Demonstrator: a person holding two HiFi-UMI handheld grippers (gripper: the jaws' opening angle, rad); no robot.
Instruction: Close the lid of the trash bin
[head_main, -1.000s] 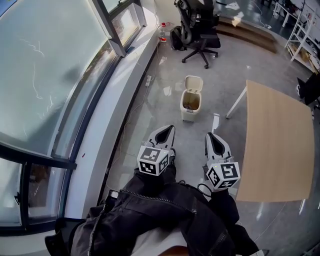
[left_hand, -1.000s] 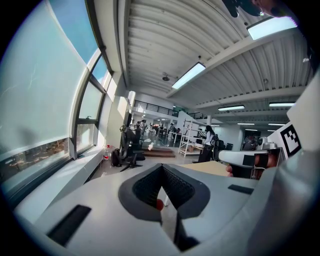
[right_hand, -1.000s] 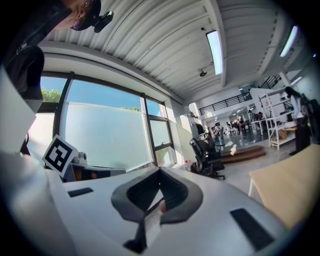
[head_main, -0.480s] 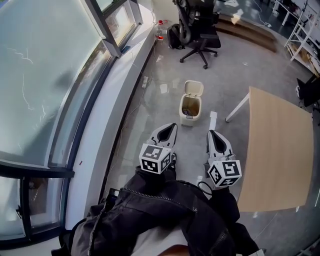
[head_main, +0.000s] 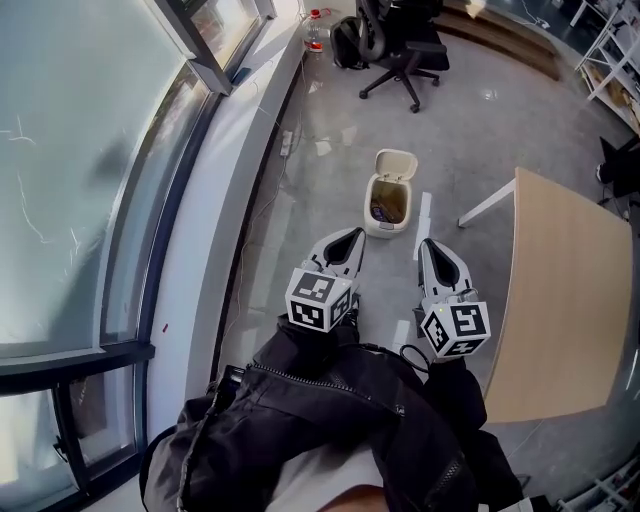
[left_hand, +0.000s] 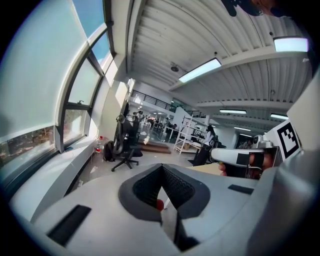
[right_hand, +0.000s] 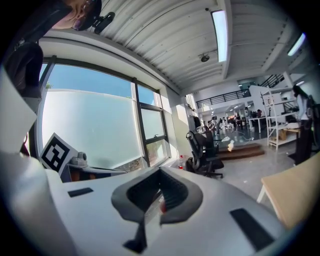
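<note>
Trash bin: lid stands open. Your left gripper and right gripper sit near it, jaws pressed together and empty, likely for pushing.

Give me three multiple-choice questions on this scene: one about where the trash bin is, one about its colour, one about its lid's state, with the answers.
1. The trash bin stands: A on the window ledge; B on the floor, left of the wooden table in the head view; C on the office chair.
2. Its body is: A cream white; B red; C black.
3. Its lid is: A shut; B tipped back, open; C lying off on the floor.
Answers: 1 B, bare floor surrounds it; 2 A, its walls show pale cream; 3 B, the lid stands up behind the rim and the inside shows.
</note>
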